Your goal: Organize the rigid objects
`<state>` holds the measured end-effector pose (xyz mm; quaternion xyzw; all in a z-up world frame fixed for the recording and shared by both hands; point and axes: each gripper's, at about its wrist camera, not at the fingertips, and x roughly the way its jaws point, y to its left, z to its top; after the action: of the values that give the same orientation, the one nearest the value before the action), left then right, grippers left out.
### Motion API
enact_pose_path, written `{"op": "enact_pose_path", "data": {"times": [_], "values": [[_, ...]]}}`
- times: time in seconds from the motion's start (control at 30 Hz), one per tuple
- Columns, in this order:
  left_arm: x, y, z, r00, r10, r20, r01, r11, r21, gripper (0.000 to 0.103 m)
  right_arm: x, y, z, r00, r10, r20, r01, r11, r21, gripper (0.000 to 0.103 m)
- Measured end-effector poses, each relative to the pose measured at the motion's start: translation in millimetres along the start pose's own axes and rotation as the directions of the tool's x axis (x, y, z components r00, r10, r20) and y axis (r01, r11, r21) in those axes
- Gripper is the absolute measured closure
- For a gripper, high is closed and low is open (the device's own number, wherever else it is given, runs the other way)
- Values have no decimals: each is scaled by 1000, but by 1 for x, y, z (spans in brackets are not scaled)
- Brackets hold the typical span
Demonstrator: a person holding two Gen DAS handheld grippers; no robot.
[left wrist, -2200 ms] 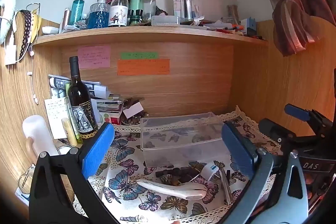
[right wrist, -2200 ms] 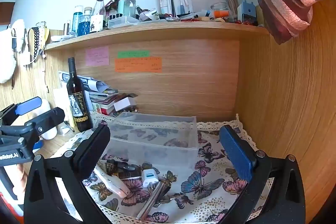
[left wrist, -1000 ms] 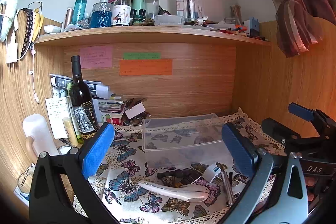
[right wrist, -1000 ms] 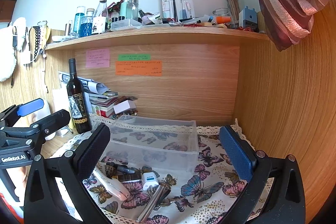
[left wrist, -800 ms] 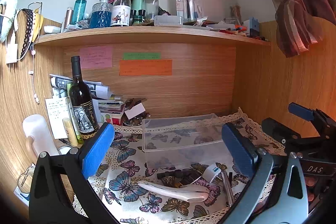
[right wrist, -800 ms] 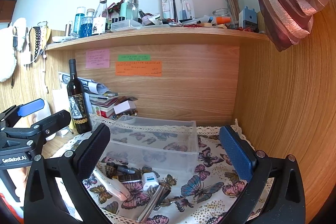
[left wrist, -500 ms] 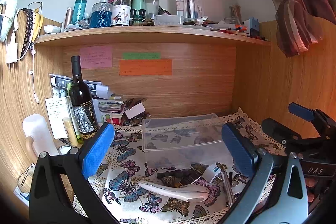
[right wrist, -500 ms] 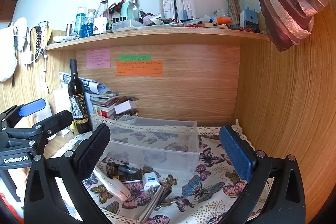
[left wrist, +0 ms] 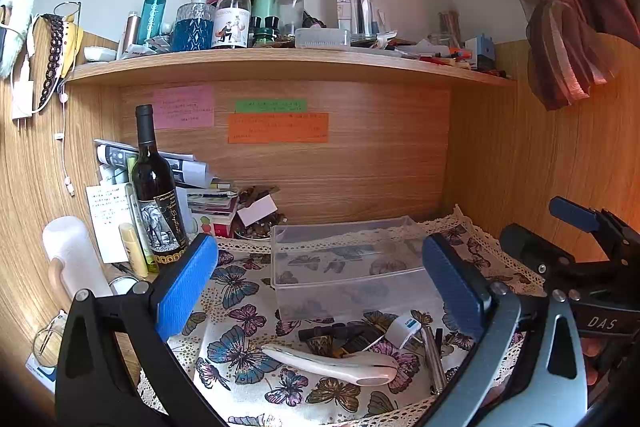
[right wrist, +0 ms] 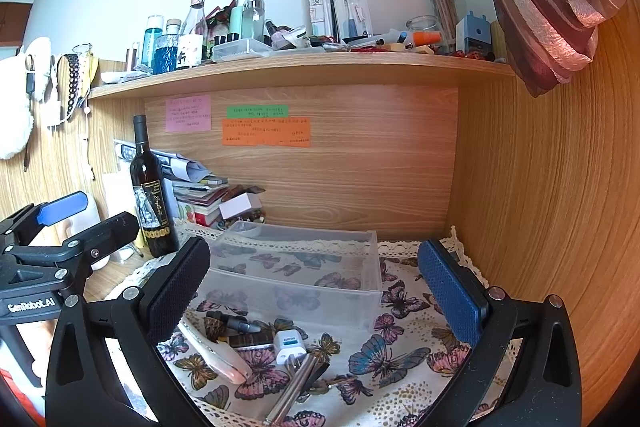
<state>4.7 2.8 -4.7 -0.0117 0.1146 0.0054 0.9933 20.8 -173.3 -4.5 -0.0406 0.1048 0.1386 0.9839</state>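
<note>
We see both views bright and evenly lit by soft daylight, with only faint shadows under the shelf point(left wrist: 280, 65). A warm orange cast washes the right wooden panel point(right wrist: 560, 187), strongest at the frame's edge in each view. Fisheye distortion bows the shelf and walls, and black vignetting fills the corners. Focus is sharp at centre; the sticky notes' point(right wrist: 266, 132) writing is too small for us to read.

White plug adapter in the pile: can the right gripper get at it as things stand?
Probably yes. The right gripper is open and holds nothing, and the adapter lies on top of the cloth in front of the clear bin, with nothing over it. The metal tube and dark stick crowd its sides.
</note>
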Motion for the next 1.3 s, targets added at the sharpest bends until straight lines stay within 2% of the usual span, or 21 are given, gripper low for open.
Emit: {"op": "enact_pose_path", "data": {"times": [0.8, 0.9, 0.97, 1.17, 1.3], "values": [[8, -2, -6, 1000, -18, -16, 18, 1000, -9, 0, 4, -4, -6, 1000, 13, 5, -14, 999, 29, 0], [20, 1, -11, 998, -16, -60, 14, 999, -31, 3, 8, -10, -10, 1000, 9, -21, -9, 999, 33, 0], [30, 4, -17, 994, -16, -106, 11, 999, -49, 16, 12, -16, -15, 999, 4, -50, -2, 999, 35, 7], [60, 6, -39, 974, -27, -224, 9, 997, -82, 17, 29, -36, -38, 986, -14, -169, 21, 999, 44, 23], [80, -6, -56, 955, -40, -293, 20, 997, -72, 17, 42, -46, -56, 968, -12, -251, 27, 998, 58, 27]]}}
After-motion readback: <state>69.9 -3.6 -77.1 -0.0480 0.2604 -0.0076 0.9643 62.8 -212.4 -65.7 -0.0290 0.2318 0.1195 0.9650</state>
